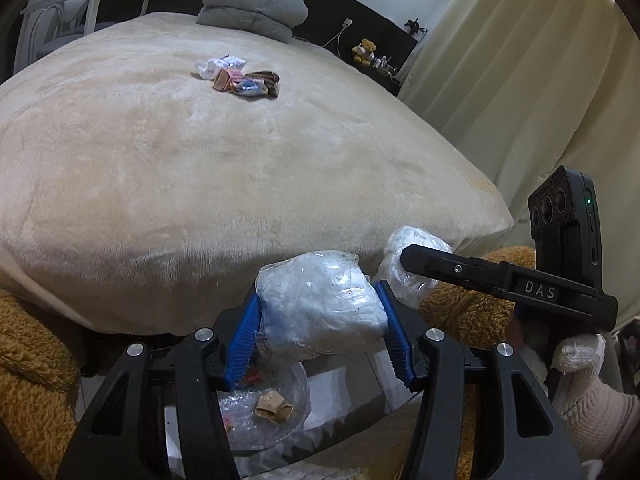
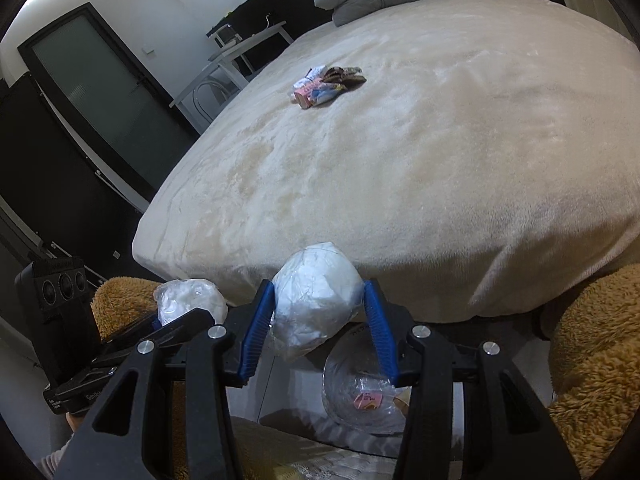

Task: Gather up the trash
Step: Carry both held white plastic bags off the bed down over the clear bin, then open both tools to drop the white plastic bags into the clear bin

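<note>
Trash was the concern on two fronts: what the fingers already carried, and what was left on the bed (image 1: 200, 152).

The left gripper (image 1: 320, 312) had its blue fingers (image 1: 244, 340) clamped on a crumpled wad of clear plastic (image 1: 320, 304), and the right gripper (image 2: 316, 312) was likewise clamped on a second wad (image 2: 316, 300). Both hovered at the foot of the bed above a clear-lined bin (image 1: 276, 400), where a scrap of brown paper (image 1: 274, 404) and some wrappers already lay. In the right wrist view the bin's liner (image 2: 360, 392) sat lower and to the right of the held wad rather than squarely beneath it.

That offset looked like the chief risk. Crumpled film is light and springy; let go off-centre, it could glance off the rim and land on the floor or on the brown plush toy (image 1: 32, 344) beside the bin. Static or a fold caught in the ribbed pads might also keep a wad hanging from one finger after the fingers parted. The two grippers stood close side by side, so lowering both at once could knock one against the other or nudge the bin.

A small pile of wrappers (image 1: 236, 76) lay well apart in the middle of the bed, so the job appeared only partly done.
</note>
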A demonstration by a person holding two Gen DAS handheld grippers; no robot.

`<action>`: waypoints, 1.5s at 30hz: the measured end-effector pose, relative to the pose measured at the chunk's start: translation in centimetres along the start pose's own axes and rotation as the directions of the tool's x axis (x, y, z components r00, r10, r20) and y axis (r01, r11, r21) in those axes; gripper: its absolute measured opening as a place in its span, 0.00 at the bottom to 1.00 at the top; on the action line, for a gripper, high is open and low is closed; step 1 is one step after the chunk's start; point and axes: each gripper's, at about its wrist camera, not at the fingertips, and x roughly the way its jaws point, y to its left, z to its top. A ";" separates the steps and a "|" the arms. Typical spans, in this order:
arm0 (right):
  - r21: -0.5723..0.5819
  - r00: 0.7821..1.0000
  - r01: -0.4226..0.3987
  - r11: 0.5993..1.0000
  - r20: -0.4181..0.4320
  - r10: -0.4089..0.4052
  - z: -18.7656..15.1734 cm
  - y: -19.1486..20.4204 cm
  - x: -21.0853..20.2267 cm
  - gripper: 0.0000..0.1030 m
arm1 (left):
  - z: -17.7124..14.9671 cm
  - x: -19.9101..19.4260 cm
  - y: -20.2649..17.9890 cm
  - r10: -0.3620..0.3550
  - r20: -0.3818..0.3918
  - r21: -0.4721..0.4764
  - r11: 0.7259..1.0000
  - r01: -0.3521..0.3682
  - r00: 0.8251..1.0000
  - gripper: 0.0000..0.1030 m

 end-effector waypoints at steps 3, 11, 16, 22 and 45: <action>0.019 0.998 0.023 1.000 -0.053 -0.022 -0.4 -0.7 1.0 0.46 | -0.5 1.3 0.6 0.018 -0.072 -0.005 1.000 -0.018 0.997 0.53; 0.095 0.978 0.056 0.994 -0.204 -0.036 -0.9 -2.4 4.1 0.46 | -2.0 3.8 0.7 0.083 -0.203 0.028 0.996 -0.079 0.976 0.53; 0.104 0.962 0.093 0.990 -0.266 -0.063 -0.9 -2.6 6.0 0.46 | -2.4 5.4 2.0 0.129 -0.273 -0.003 0.991 -0.135 0.953 0.53; 0.103 0.934 0.124 0.987 -0.349 -0.081 -1.3 -2.8 8.3 0.46 | -3.0 7.1 2.8 0.148 -0.355 -0.020 0.986 -0.166 0.923 0.53; 0.105 0.891 0.189 0.976 -0.437 -0.126 -2.1 -2.6 11.5 0.47 | -5.0 10.6 3.2 0.184 -0.539 0.022 0.979 -0.204 0.822 0.54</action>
